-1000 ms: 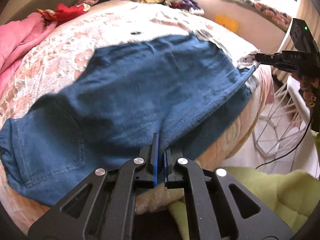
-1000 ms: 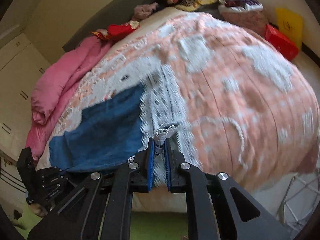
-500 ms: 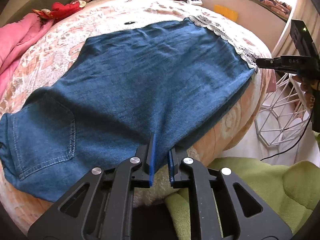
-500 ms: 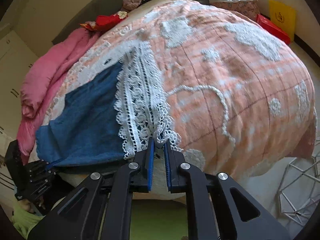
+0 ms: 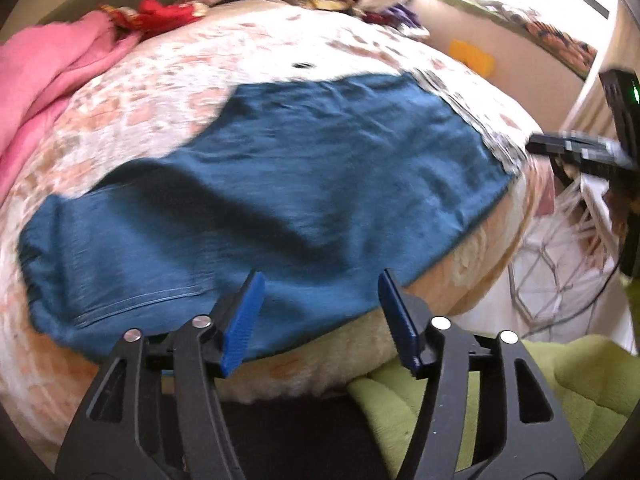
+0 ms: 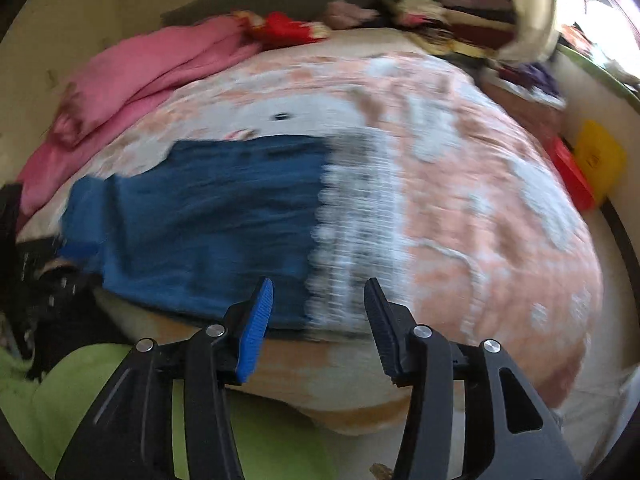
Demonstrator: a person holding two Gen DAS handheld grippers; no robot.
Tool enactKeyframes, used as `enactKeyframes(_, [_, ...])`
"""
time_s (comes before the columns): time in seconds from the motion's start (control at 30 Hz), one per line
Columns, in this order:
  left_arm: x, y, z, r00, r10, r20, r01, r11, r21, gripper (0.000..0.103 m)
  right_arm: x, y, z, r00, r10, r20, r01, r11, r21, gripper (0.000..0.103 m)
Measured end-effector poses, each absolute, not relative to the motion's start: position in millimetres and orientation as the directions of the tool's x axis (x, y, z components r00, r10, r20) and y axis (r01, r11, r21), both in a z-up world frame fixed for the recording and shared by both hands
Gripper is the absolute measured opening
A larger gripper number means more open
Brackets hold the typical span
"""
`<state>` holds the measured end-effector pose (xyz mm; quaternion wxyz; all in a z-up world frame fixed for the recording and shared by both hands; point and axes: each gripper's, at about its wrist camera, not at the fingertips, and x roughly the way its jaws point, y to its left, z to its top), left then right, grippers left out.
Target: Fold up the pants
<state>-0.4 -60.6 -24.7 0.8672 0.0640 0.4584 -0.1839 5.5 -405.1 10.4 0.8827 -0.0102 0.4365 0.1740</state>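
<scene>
Bed [image 5: 280,40]: covered by an orange-and-white patterned blanket; fills most of both wrist views.
Pants [image 5: 280,200]: blue denim, spread flat across the near part of the blanket, near edge hanging at the mattress edge; stitched seam visible toward the left end.
Lace trim [image 6: 352,220]: white, along the right end of the pants; blurred.
Pink bedding [image 6: 140,76]: bunched at the far left of the bed.
Clothes pile [image 6: 452,12]: stacked at the far end of the bed.
Left gripper [image 5: 320,316]: jaws opening, nothing pinched; blue pads apart above the pants' near edge.
Right gripper [image 6: 318,320]: jaws opening, nothing pinched; above the lace end.
</scene>
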Motion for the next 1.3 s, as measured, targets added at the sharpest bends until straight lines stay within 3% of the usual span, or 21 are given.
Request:
enactKeyframes(0.17, [9,-22,-20,0.563,-0.089,-0.822,0.203,0.978,0.034,0.072,21,-371,1,0.502,0.347,-0.792,-0.383,0.910,0.157,0.047])
enactKeyframes(0.37, [29,12,-37,0.528,0.098,-0.843,0.046,0.989,0.144,0.078,35,-375,-27,0.436,0.246,-0.866,-0.308,0.945,0.113,0.051])
enactKeyframes(0.57, [30,39,-39,0.538,0.021,-0.843,0.035,0.998,0.047,0.079,31,-389,-36,0.438,0.269,-0.858,-0.289,0.946,0.149,0.051])
enactKeyframes(0.7, [23,38,-27,0.561,0.019,-0.827,0.035,0.998,0.046,0.079,28,-385,-26,0.444,0.276,-0.852,-0.297,0.943,0.151,0.054])
enactKeyframes(0.8, [18,29,-11,0.593,0.024,-0.805,0.050,0.997,0.066,0.083,24,-382,-7,0.495,0.307,-0.813,-0.323,0.933,0.156,0.056])
enactKeyframes(0.9, [20,15,0,0.605,-0.047,-0.795,0.099,0.995,0.016,0.088,26,-373,3,0.513,0.325,-0.795,-0.354,0.923,0.148,0.058])
enactKeyframes(1.03, [33,-10,-1,0.595,-0.053,-0.802,0.156,0.986,0.051,0.093,37,-355,1,0.492,0.357,-0.794,-0.388,0.906,0.168,0.058])
enactKeyframes(1.3, [60,-35,-15,0.563,-0.059,-0.825,0.205,0.976,0.070,0.093,46,-330,-7,0.455,0.386,-0.803,-0.426,0.886,0.184,0.064])
